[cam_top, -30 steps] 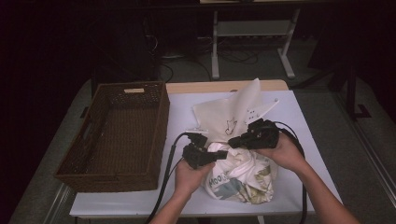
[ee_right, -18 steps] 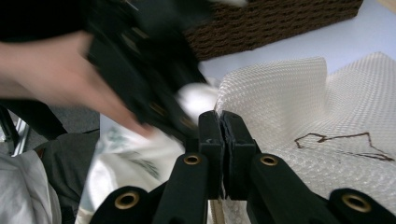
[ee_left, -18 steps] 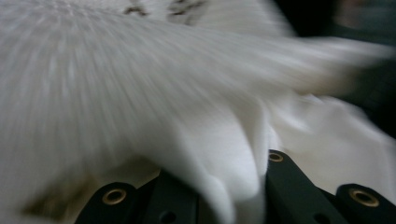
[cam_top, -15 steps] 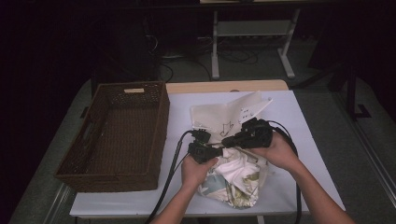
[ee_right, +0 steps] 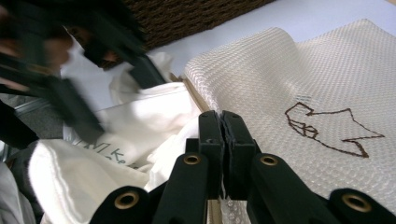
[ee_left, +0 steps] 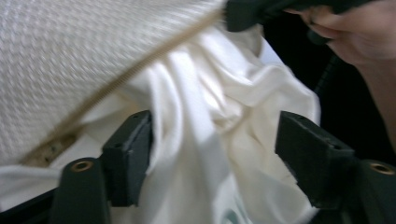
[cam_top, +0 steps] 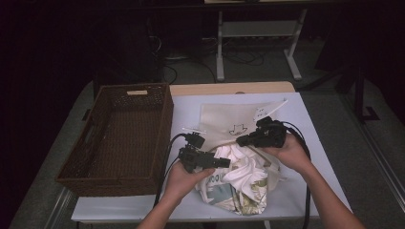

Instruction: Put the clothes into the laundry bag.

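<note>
A wicker basket (cam_top: 119,133) sits along the table's (cam_top: 305,119) left edge. Just right of it, the left gripper (cam_top: 217,162) has just been opening; its jaws stand apart with folds of the white cloth (cam_top: 243,179) between them, unpinched. The cloth spills from the quilted bag (cam_top: 234,121) near the table's front edge. The right gripper (cam_top: 241,140) is clamped on the bag's zipper edge. With the cloth loose, it could slide back out, and a tug on the bag could drag it off the front edge.
</note>
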`<state>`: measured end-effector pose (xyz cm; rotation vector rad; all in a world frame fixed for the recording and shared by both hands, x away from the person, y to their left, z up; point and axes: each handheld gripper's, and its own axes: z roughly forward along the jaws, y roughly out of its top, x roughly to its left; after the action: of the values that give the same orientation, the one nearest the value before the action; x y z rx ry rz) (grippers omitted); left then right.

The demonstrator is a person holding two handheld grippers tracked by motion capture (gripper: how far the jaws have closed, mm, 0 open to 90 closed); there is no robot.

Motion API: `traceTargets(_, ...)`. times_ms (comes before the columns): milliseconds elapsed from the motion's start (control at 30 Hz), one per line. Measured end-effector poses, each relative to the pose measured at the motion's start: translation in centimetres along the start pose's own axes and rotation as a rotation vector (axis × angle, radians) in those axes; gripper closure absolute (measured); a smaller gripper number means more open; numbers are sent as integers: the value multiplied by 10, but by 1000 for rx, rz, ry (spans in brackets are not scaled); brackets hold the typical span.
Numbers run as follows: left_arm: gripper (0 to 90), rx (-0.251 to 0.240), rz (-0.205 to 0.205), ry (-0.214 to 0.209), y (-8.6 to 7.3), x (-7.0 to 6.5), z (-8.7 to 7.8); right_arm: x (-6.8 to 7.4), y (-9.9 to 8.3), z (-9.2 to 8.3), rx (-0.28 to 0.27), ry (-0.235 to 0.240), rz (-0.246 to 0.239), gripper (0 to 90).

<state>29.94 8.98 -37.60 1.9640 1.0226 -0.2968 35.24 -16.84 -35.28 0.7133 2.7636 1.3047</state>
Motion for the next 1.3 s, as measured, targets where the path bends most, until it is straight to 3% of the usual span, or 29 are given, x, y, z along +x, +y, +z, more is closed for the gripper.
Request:
traceTargets(100,192,32,8,-23,-7,-7,2,-1,0,1,4,-4,5,874)
traceTargets(200,183,65,34,-8,-11,-10,13,-1,0,2,13,-8,7,874)
traceTargets(233,165,69,26,-7,-12,-10,17,-1,0,2,14,-9,7,874)
traceTargets(333,152,100,38,28,-12,-12,40,-1,0,4,21,-9,4,874)
traceTargets(400,162,125,72,94,-12,-14,58,-1,0,5,24,-10,-2,874)
traceTargets(467,264,130,131,186,-11,-13,74,0,0,5,27,-9,-12,874)
traceTargets(533,513,89,158,219,-10,-9,77,3,1,4,30,-7,-15,874)
traceTargets(567,630,53,133,192,-9,-4,76,4,1,4,33,-6,-20,874)
traceTargets(633,745,0,81,148,-6,2,70,6,0,3,36,1,-29,875)
traceTargets(667,766,-31,69,139,-6,3,66,7,0,2,34,6,-32,875)
traceTargets(733,782,-93,28,80,-3,-1,57,11,0,-2,16,19,-44,875)
traceTargets(800,790,-118,35,68,0,-8,51,14,3,-5,7,23,-56,875)
traceTargets(867,797,-166,11,32,4,-11,45,16,6,-9,-1,28,-60,875)
traceTargets(967,802,-212,-1,61,11,-10,43,20,10,-15,-16,46,-73,875)
traceTargets(1000,802,-213,1,77,13,-8,45,22,11,-17,-17,45,-79,875)
traceTargets(1067,801,-176,10,153,14,3,55,21,10,-17,-17,39,-74,875)
traceTargets(1200,766,-148,-31,133,9,15,61,11,1,-9,3,21,-39,875)
traceTargets(1300,590,-107,-23,110,9,12,51,5,-7,-5,12,22,-12,875)
